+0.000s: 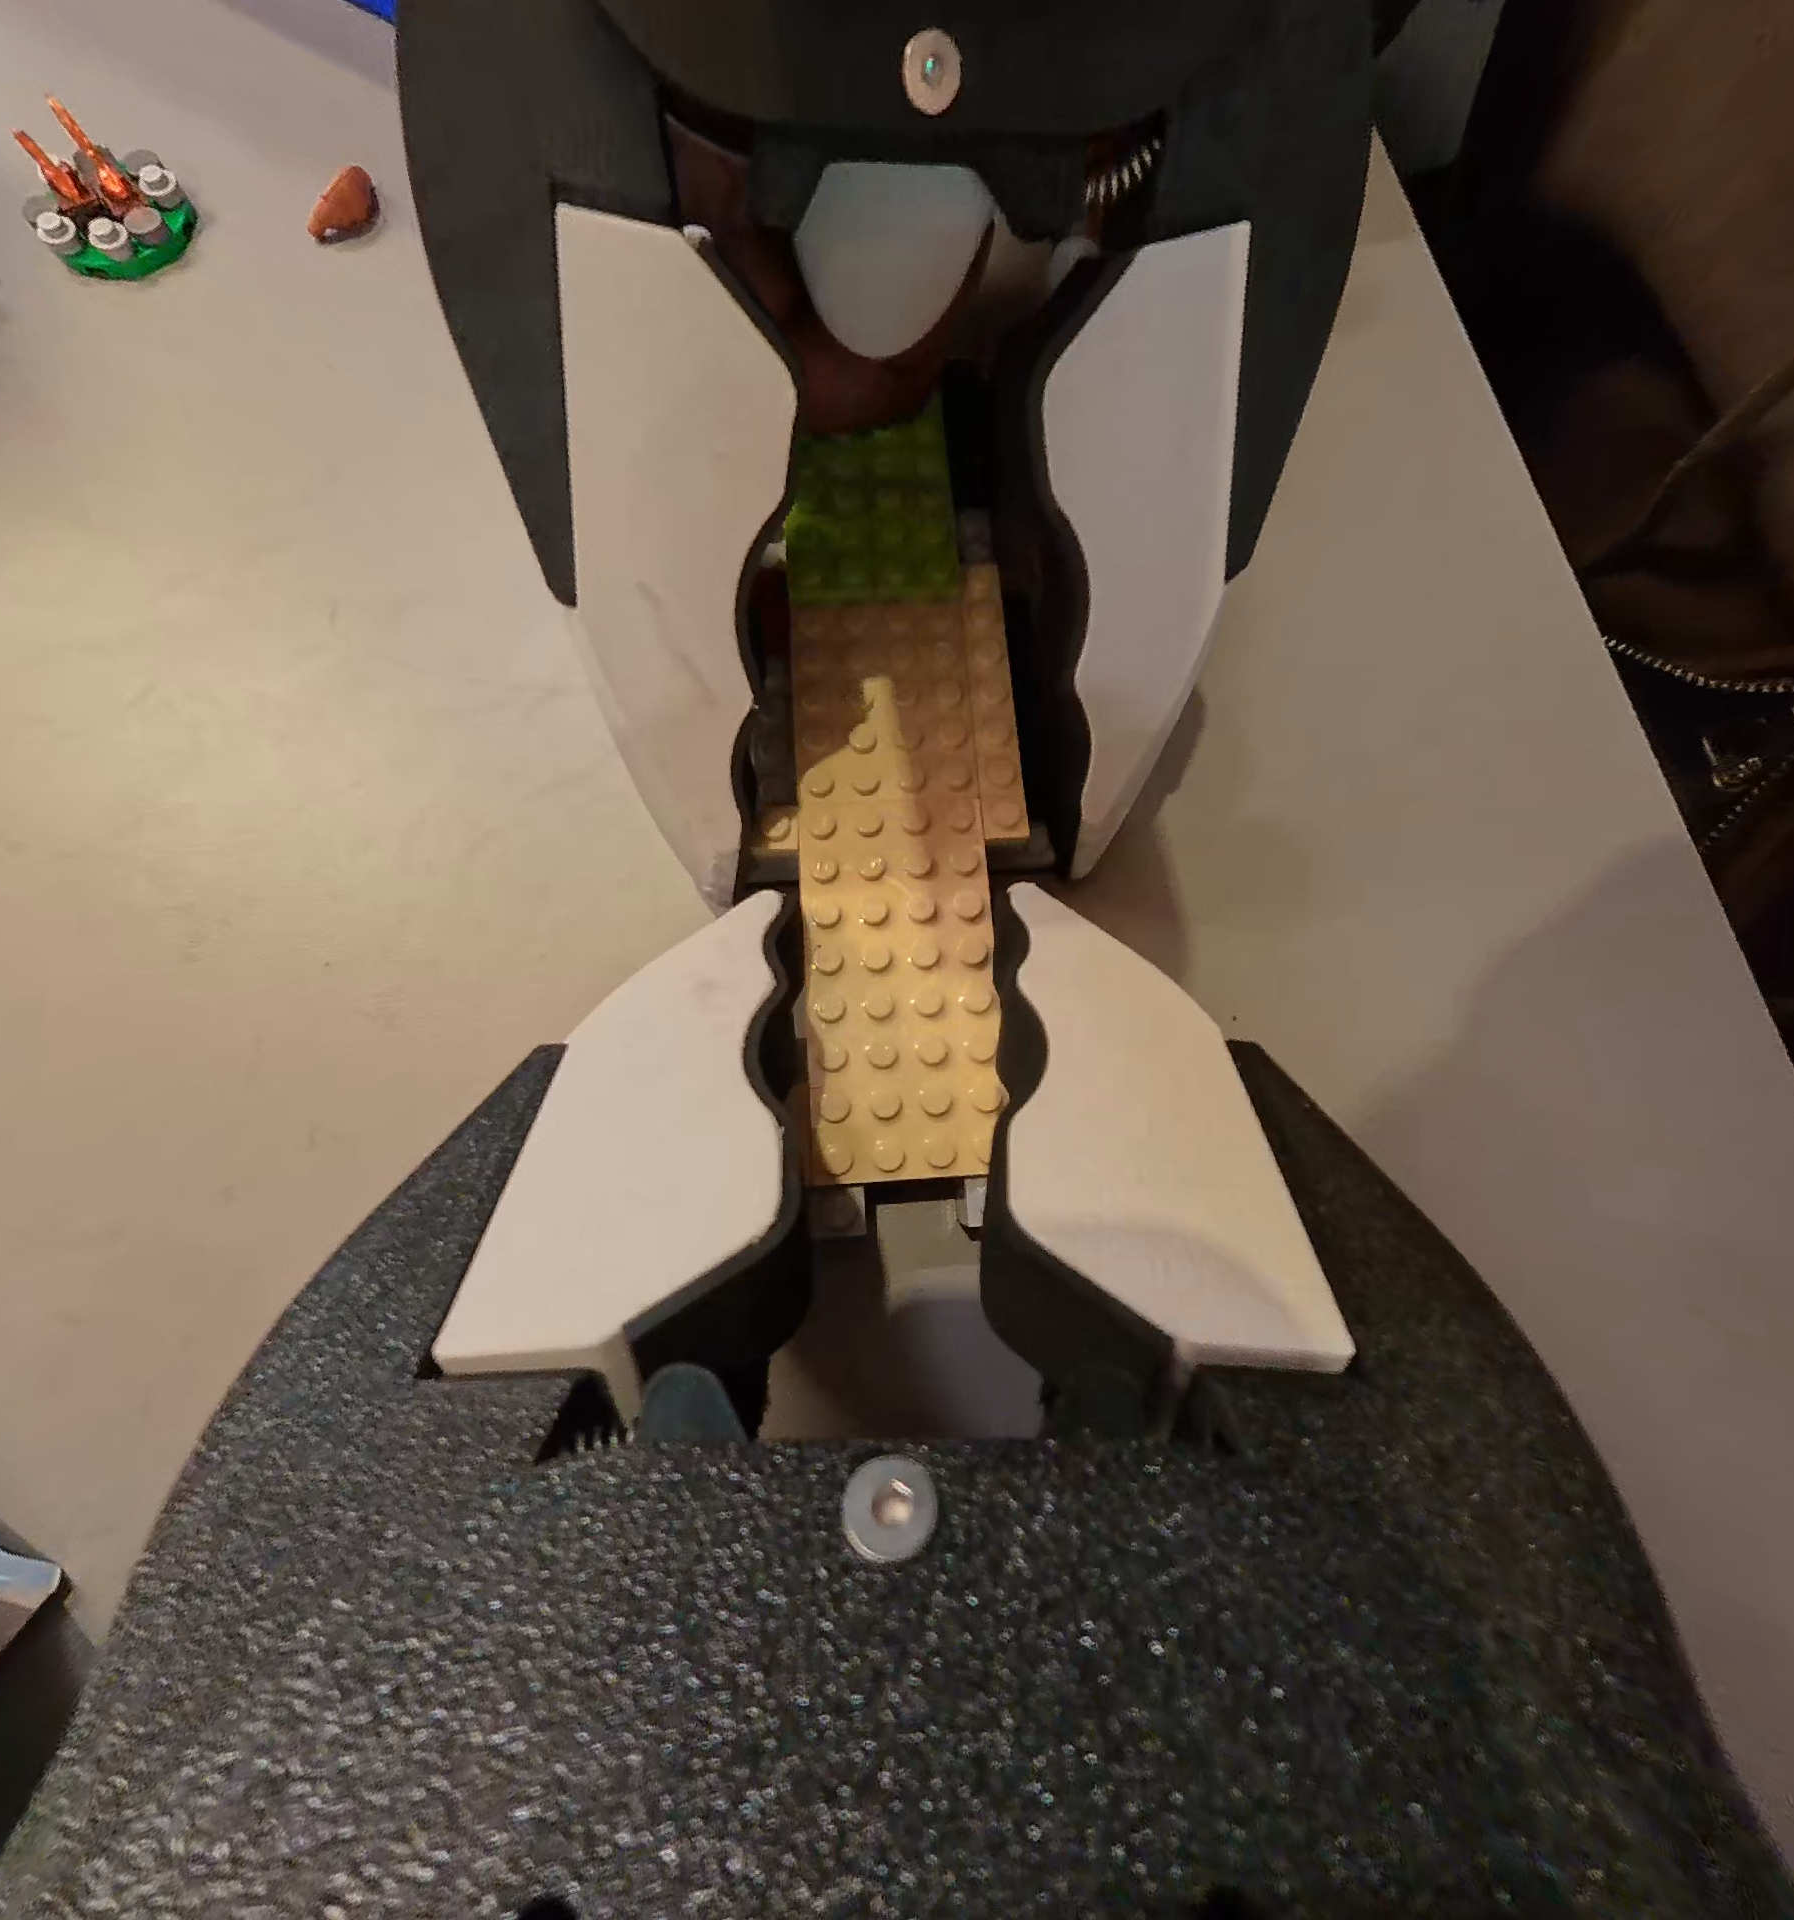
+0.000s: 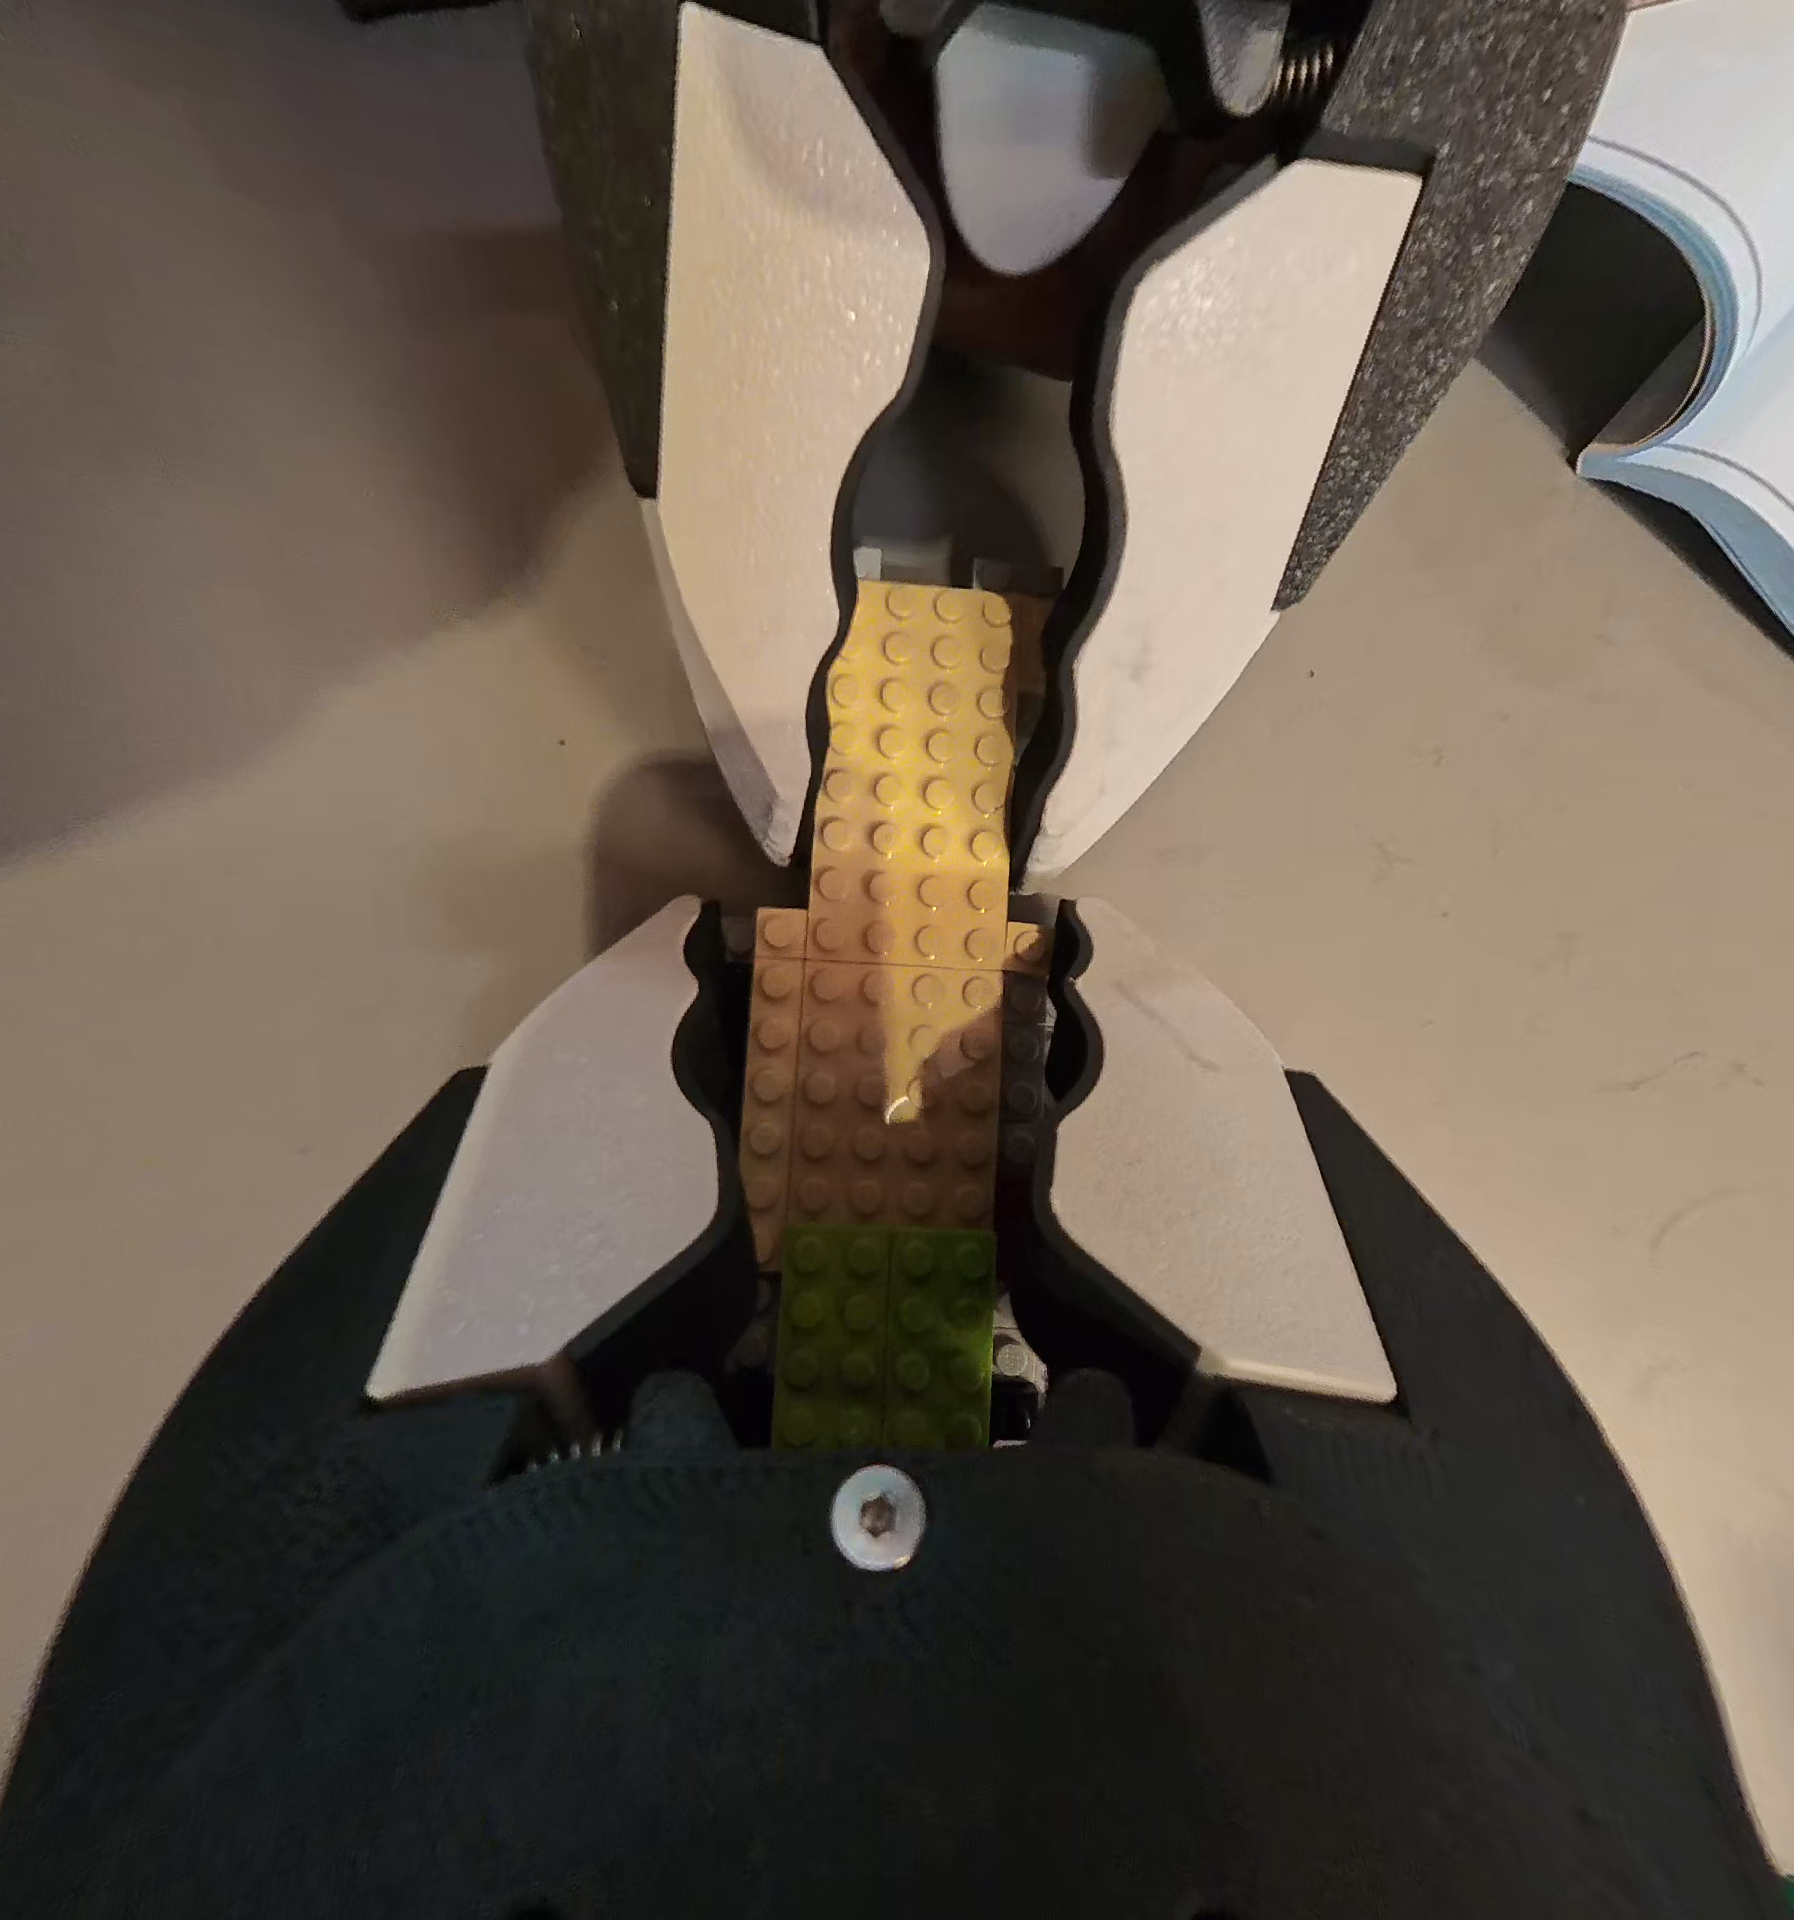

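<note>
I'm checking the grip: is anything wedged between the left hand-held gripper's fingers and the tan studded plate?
Nothing visible: the left hand-held gripper has its pads directly against the long edges of the tan studded plate, with no other piece between.

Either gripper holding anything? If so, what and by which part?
Both grip one studded brick assembly: left gripper clamps the narrow tan plate end; right gripper closes on the wider tan section by the green plates.
</note>
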